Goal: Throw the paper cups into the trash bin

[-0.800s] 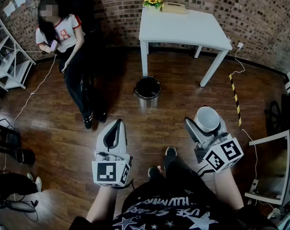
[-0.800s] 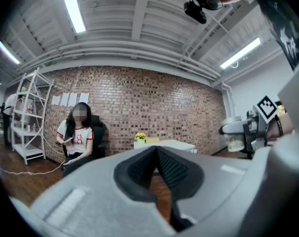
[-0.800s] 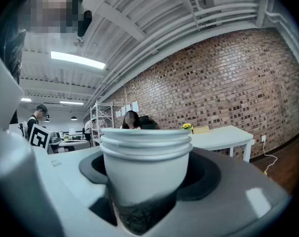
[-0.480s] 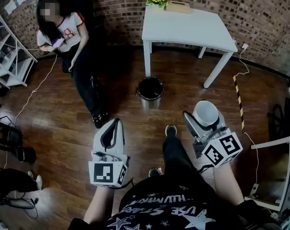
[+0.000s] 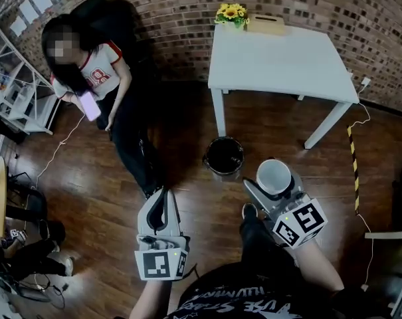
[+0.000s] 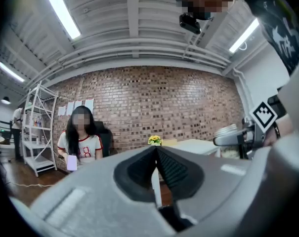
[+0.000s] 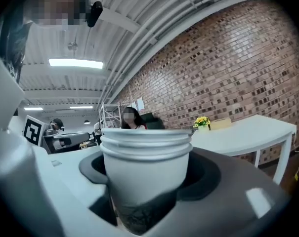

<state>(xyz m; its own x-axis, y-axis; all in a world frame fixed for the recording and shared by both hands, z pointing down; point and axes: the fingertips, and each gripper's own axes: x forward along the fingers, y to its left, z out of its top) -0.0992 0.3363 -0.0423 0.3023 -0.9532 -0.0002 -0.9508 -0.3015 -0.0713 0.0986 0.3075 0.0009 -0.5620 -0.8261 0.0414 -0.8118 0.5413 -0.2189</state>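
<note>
Right tongs [image 5: 275, 186] clamped on stacked cups [image 5: 274, 175], top one empty; left tongs [image 5: 162, 195] closed, nothing between. Bin [image 5: 224, 171] just ahead, interior dark.

A white table [image 5: 287, 65] stands against the brick wall [image 5: 174, 18], with yellow flowers [image 5: 231, 12] and a flat box [image 5: 267, 24] at its back edge. To its left a person [image 5: 101, 78] sits with legs stretched over the wood floor [image 5: 101, 198], holding a phone [image 5: 90, 105] (pinkish). A white shelf [image 5: 14, 92] stands further left.
</note>
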